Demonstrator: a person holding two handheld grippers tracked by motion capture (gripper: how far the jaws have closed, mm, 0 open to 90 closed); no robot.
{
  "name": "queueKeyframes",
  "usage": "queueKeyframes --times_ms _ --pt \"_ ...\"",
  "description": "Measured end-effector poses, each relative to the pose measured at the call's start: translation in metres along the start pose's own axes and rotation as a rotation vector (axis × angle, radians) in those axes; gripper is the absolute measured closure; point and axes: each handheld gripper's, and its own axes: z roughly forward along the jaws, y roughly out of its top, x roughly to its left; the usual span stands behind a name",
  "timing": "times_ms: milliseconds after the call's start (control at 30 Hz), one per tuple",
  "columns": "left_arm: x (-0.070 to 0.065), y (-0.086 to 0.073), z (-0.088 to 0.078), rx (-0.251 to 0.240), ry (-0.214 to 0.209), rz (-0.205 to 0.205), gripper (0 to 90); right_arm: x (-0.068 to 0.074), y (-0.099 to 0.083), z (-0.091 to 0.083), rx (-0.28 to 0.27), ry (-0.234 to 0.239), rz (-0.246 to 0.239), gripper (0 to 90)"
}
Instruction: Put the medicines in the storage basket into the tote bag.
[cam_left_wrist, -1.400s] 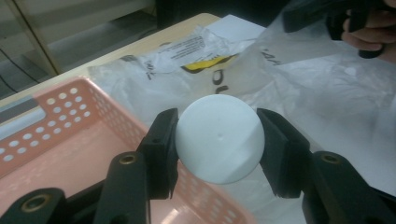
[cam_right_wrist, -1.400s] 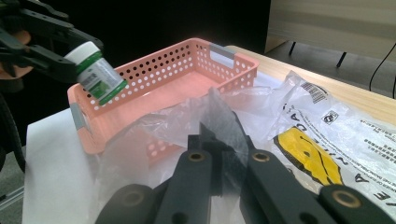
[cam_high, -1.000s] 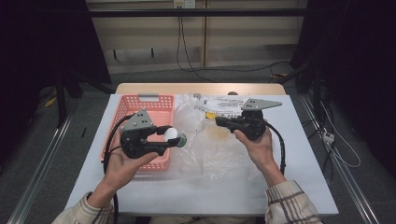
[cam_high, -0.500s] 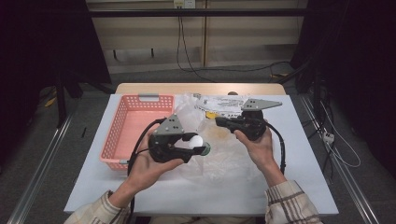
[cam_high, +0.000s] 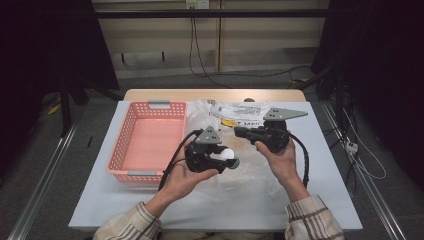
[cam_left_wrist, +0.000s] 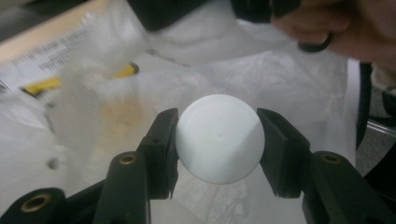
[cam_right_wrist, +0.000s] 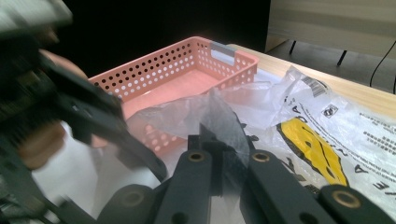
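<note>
A white ball (cam_left_wrist: 219, 137) sits between the black jaws of my left gripper (cam_high: 228, 157), and both pads press on its sides. That gripper hovers over a crumpled clear plastic bag (cam_high: 250, 172) at the table's middle. In the right gripper view the left gripper appears as a dark blur (cam_right_wrist: 74, 112) at the left. My right gripper (cam_right_wrist: 219, 135) is shut on a raised fold of the clear bag (cam_right_wrist: 219, 116) and holds it up off the table. In the high view the right gripper (cam_high: 240, 132) points left, just behind the ball (cam_high: 226, 153).
A pink perforated basket (cam_high: 122, 147) stands left of the bag, with nothing in it. A printed plastic package with yellow markings (cam_right_wrist: 317, 135) lies at the back under the clear film. Black cables trail from both grippers toward the table's front.
My left gripper has carried the ball rightward and down, from over the basket's near corner to above the clear bag. The right gripper has stayed put with the bag in its grip.
</note>
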Motion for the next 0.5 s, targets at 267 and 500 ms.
queueKeyframes --times_ms 267,500 --pt "0.009 -0.006 0.027 0.026 0.047 -0.04 51.2 -0.001 -0.008 0.0 0.038 -0.008 -0.006 90.0" --pt "0.014 -0.008 0.044 0.044 0.061 -0.071 51.2 -0.004 -0.017 -0.002 0.06 -0.009 0.006 90.0"
